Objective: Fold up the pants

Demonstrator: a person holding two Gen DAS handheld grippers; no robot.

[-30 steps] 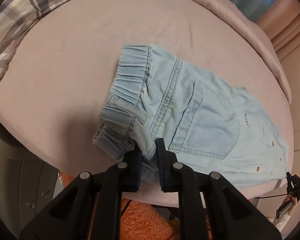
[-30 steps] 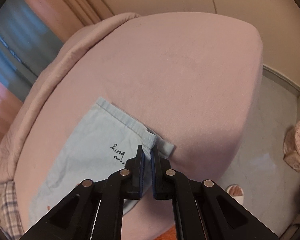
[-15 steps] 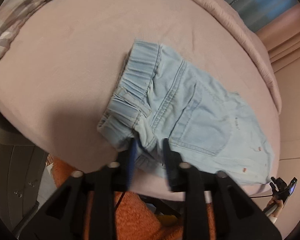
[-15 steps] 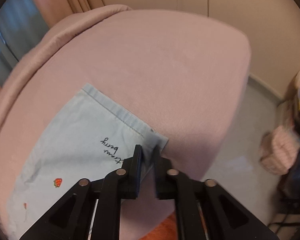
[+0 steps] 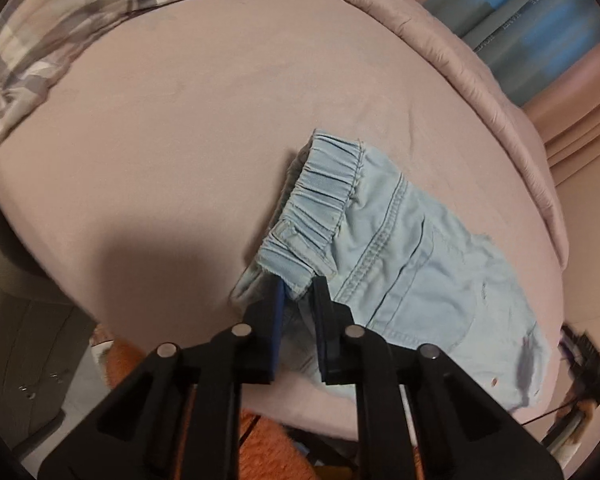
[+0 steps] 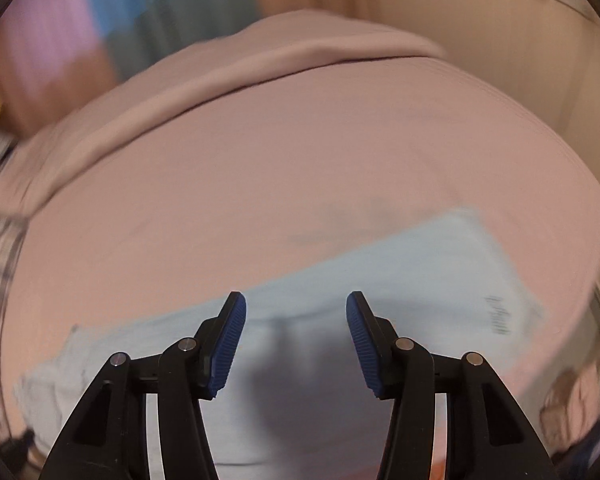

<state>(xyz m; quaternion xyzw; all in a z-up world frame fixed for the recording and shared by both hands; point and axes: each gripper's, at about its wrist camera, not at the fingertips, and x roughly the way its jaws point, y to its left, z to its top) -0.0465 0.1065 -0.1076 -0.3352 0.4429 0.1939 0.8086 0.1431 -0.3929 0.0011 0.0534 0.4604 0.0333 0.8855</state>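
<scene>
Light blue denim pants [image 5: 412, 272] lie folded on the pink bed, elastic waistband toward the far left, back pocket up. My left gripper [image 5: 298, 292] is shut on the near corner of the waistband and lifts it a little off the bed. In the right wrist view the pants [image 6: 400, 280] are blurred, with dark lettering near their right hem. My right gripper [image 6: 296, 312] is open and empty, just above the pants' middle.
The pink bed [image 5: 180, 140] has a rolled pink blanket [image 5: 480, 72] along its far edge and a plaid pillow [image 5: 80, 8] at the far left. An orange fluffy rug [image 5: 260, 452] lies on the floor below the bed's near edge.
My right gripper let go of the pants' hem corner, opened, and swung left over the pants. My left gripper kept its grip on the waistband and drew it up and to the right.
</scene>
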